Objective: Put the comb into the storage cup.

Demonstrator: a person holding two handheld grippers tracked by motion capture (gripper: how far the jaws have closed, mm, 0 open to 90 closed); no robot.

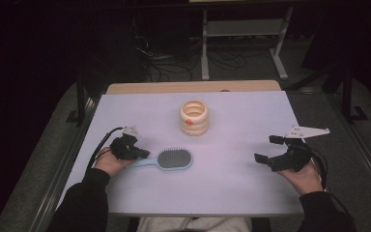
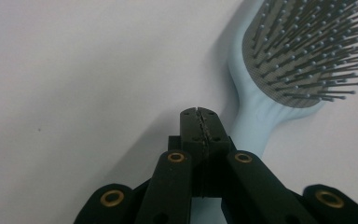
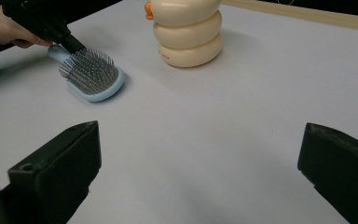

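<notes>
Left gripper (image 2: 199, 112), jaws pressed together, lies over the brush (image 1: 173, 159) handle, hiding part of it. Right gripper (image 1: 268, 149) hangs spread near the tabletop's (image 1: 232, 188) right edge.

The hairbrush (image 1: 173, 159) is pale blue with a grey pad of dark, pale-tipped bristles; the ringed holder (image 1: 194, 117) is cream with an orange spot; the table (image 1: 232, 188) is plain pale lilac-white; both grippers' jaws are black with brass-coloured rivets

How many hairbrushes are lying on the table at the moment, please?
1. The light blue hairbrush lies bristles-up on the table's near left part, its handle at the left gripper.
</notes>
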